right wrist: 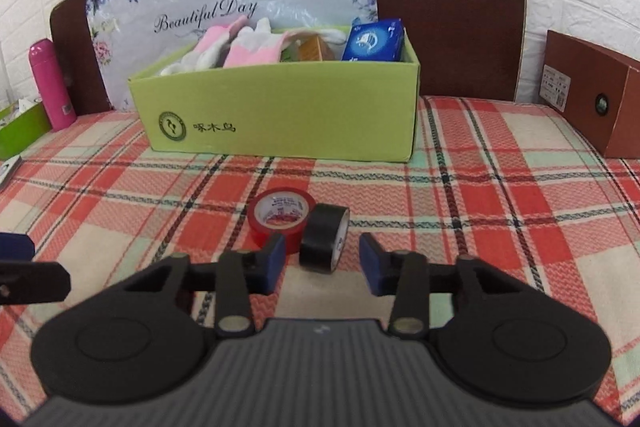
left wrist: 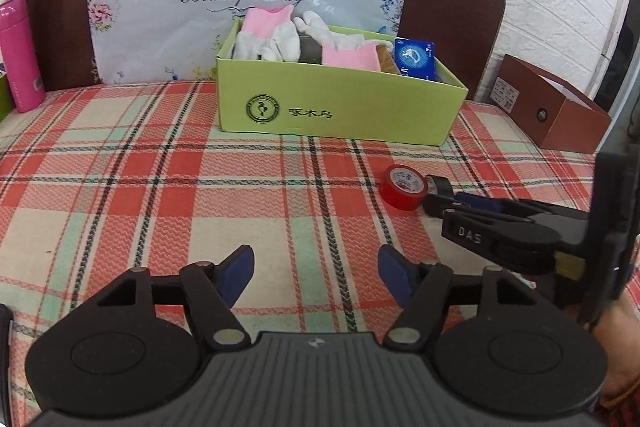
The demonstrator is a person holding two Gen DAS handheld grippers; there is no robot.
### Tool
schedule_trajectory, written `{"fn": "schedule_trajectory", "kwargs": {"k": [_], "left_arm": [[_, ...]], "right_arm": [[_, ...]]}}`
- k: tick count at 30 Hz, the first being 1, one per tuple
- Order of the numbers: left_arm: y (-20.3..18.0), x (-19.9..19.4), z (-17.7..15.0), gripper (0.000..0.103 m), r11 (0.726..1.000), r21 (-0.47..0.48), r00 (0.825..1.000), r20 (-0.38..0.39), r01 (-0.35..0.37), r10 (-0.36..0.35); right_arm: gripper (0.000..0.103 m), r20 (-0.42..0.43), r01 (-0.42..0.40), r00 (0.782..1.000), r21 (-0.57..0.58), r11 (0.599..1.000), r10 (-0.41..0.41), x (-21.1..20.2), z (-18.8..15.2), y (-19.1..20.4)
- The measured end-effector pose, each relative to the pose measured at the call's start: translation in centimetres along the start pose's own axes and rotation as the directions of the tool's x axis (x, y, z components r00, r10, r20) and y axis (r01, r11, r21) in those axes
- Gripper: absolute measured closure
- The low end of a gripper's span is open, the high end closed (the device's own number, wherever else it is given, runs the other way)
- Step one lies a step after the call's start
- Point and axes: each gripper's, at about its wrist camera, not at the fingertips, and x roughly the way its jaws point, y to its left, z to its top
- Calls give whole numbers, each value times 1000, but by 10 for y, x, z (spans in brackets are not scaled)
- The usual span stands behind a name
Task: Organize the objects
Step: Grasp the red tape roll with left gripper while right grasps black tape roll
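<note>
Right wrist view: right claw (right wrist: 322,261) spread around black tape (right wrist: 322,245), ready to pinch, then carry to far green box (right wrist: 280,115).

Two tape rolls (right wrist: 300,225) lie touching before the box (right wrist: 280,115).

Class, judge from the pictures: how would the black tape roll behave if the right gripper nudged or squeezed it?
The black tape stands on edge, so a nudge would probably roll or topple it. It leans against the red tape, which may steady it. A wound ring likely resists the open right gripper.
</note>
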Motion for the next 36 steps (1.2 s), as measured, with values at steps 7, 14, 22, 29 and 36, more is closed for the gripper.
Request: {"fn": "schedule_trajectory", "kwargs": {"k": [7,14,22,29,36], "left_arm": [[-15,21,12,43,998,31,998,-22,51,-50],[-34,44,26,43,995,76,997,-46,67,-64],[-59,85,42,43,987,135,995,-54,85,-79],[-78,129,50,50,986,131,992,-84,101,-90],[-70,115,42,53,980,161,991,-90,115,-101]], "right_arm": [[85,84,181,983,-280,943,-164,-29,-14,9],[74,131,199,979,-489,849,-154,-37,-46,32],[63,128,94,990,-350,932,-52,-60,-49,22],[60,98,101,992,-221,970,-81,-65,-48,-9],[60,39,23,999,-110,994,-19,-54,-39,-23]]}}
